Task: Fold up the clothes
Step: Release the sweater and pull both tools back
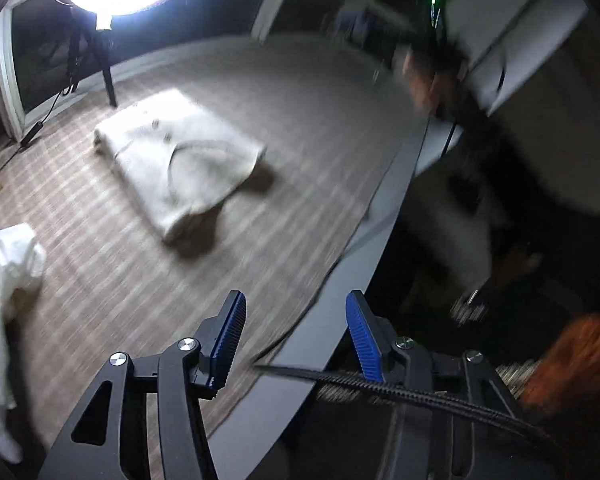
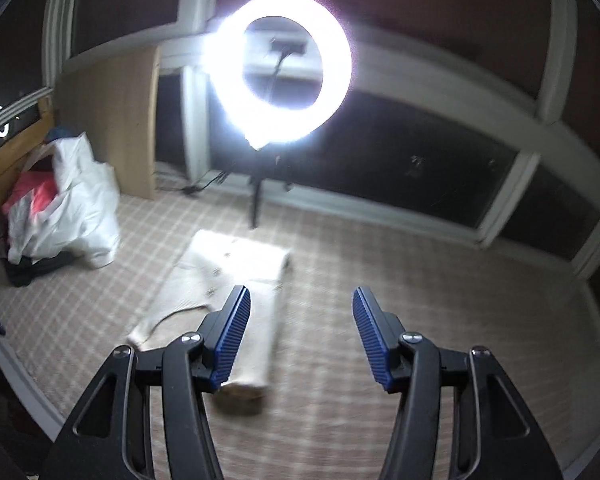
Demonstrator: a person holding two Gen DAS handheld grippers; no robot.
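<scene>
While my left gripper (image 1: 296,312) and right gripper (image 2: 300,308) both hang with jaws parted and nothing between them, the folded cream garment (image 1: 180,160) lies flat mid-surface on the checked cloth (image 1: 300,140) — beyond it, at the far edge, the ring light (image 2: 284,64).

Right gripper (image 2: 300,332) at six o'clock, jaws apart, nothing between. Folded cream garment (image 2: 236,280) flat on checked cloth (image 2: 420,320) near centre. Ring light (image 2: 284,68) glaring at twelve; heaped white clothes (image 2: 76,208) at nine.
</scene>
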